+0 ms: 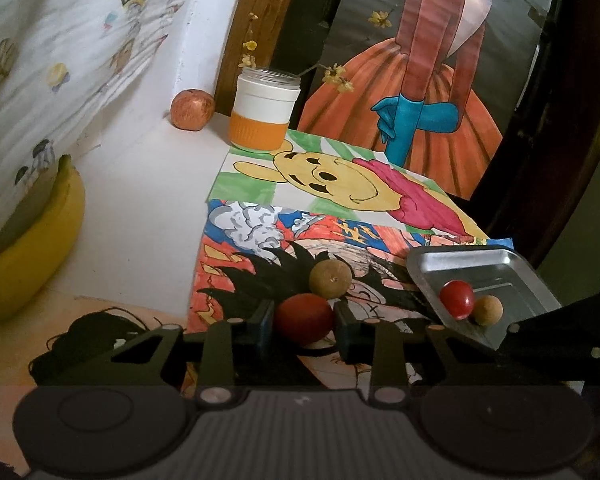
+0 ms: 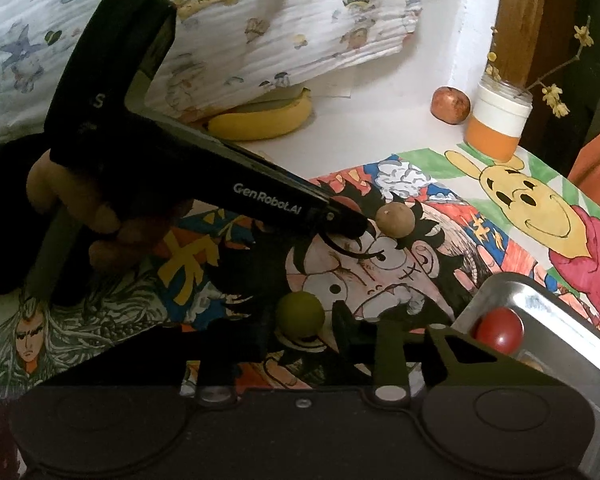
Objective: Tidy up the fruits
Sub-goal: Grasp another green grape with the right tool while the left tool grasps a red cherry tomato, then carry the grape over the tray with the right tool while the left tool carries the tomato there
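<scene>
My left claw (image 1: 304, 322) is clamped on a round red tomato-like fruit (image 1: 304, 317), resting on the coloured cartoon drawing (image 1: 236, 248); just beyond it lies a tan round fruit (image 1: 330, 277). Only my right view shows my right claw (image 2: 300, 322) pinching a small olive-green round fruit (image 2: 300, 314), and the hand (image 2: 96, 216) gripping the left tool. The shiny metal tray (image 1: 496, 264) holds a small red fruit (image 1: 457, 299); only the left view clearly shows the tan ball (image 1: 488, 310) touching it. A yellow banana (image 1: 36, 248) and reddish apple (image 1: 192, 110) sit farther off.
</scene>
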A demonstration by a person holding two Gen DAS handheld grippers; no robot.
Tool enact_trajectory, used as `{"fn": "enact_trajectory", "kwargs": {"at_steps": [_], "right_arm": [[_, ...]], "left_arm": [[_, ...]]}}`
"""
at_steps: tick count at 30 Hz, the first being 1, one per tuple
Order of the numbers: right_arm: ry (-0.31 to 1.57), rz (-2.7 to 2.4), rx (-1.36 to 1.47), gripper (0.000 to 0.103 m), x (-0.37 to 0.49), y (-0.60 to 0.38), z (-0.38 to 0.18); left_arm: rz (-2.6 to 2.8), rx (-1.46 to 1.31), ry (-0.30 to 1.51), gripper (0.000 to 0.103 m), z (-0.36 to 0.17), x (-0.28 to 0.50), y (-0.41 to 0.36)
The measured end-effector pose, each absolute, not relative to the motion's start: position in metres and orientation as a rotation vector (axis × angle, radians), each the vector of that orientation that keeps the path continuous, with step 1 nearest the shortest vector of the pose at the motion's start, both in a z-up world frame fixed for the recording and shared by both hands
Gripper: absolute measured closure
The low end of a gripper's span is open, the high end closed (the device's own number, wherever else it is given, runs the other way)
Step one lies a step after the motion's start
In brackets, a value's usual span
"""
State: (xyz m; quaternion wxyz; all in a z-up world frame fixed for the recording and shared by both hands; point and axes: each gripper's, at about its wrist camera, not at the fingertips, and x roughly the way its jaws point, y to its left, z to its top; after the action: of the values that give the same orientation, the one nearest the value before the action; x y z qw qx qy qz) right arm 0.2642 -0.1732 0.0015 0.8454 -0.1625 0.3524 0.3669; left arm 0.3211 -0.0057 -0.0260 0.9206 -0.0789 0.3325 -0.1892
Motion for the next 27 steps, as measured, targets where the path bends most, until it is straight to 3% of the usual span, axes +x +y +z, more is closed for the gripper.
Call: {"fn": "enact_trajectory", "kwargs": {"at_steps": [13,27], "right_arm": [[0.733,0.761,-0.377,0.075,0.254,-0.175,0.005],[0.638,0.661,-0.285,0.075,0.213,-0.223,0.047]], "left_arm": [[-0.369,-0.164,0.715,0.069,-0.020,0.309,-0.005],[-0.422,-0.216,0.704,0.069,0.005,0.265,-0.025]]}}
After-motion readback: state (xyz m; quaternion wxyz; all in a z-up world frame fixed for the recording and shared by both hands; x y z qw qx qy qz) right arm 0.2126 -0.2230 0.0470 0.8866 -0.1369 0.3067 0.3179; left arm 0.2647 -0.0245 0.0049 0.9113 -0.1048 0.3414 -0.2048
